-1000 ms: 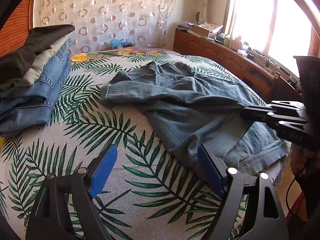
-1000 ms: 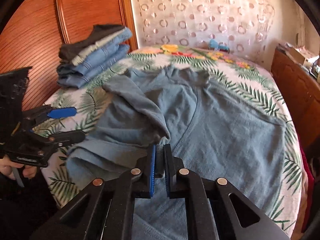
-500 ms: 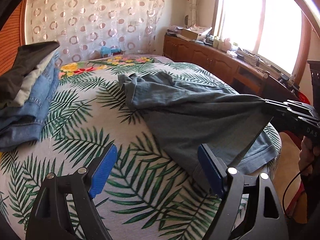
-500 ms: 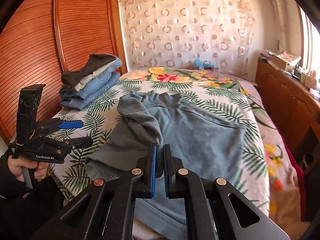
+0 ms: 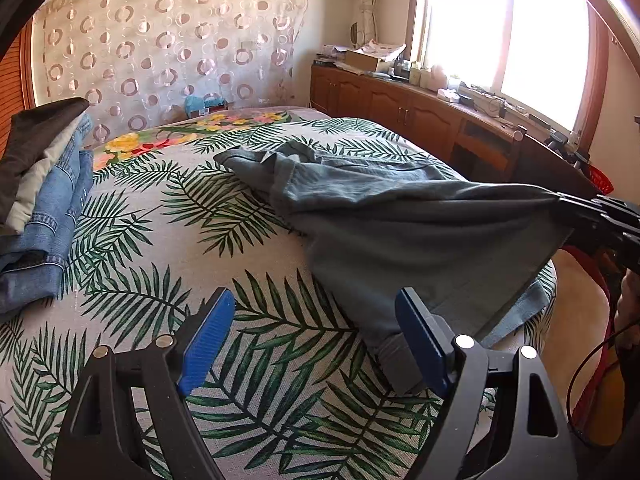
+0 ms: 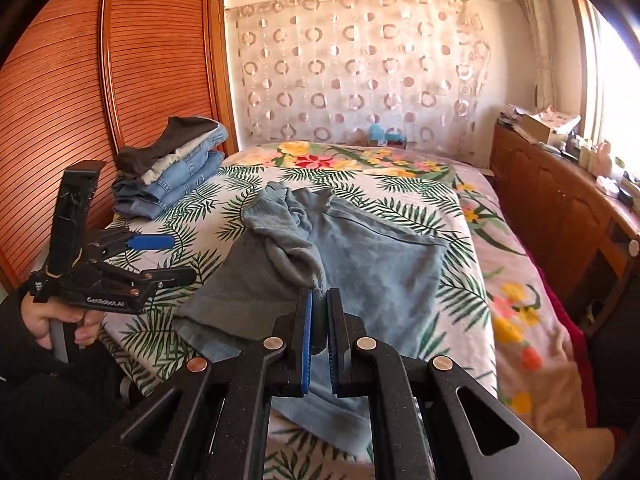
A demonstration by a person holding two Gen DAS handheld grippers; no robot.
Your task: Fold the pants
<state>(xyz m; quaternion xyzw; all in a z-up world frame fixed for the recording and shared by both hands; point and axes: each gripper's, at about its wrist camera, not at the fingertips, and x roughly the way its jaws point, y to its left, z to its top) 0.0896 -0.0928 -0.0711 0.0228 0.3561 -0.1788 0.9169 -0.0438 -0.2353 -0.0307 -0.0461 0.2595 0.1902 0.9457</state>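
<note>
Grey-blue pants (image 5: 392,216) (image 6: 376,264) lie spread on the leaf-print bed cover (image 5: 168,240). My right gripper (image 6: 319,300) is shut on a corner of the pants and holds it up off the bed, so the cloth stretches taut toward it; in the left wrist view this right gripper (image 5: 568,206) is at the right edge. My left gripper (image 5: 316,320) stands open over the bed's near edge, its blue pads (image 5: 206,340) apart with nothing between them, and the pants' lower fold lies just behind its right pad. In the right wrist view the left gripper (image 6: 168,258) hovers at the bed's left side.
A stack of folded jeans and dark trousers (image 5: 36,196) (image 6: 172,168) sits on the bed's far left. A wooden sideboard (image 5: 440,120) with clutter runs along the right under the window. A slatted wooden wardrobe (image 6: 100,100) stands to the left. A hand (image 6: 52,320) grips the left tool.
My right gripper has pulled the held pants corner up and back toward the bed's foot, drawing the cloth taut. The left gripper stayed open and shifted slightly.
</note>
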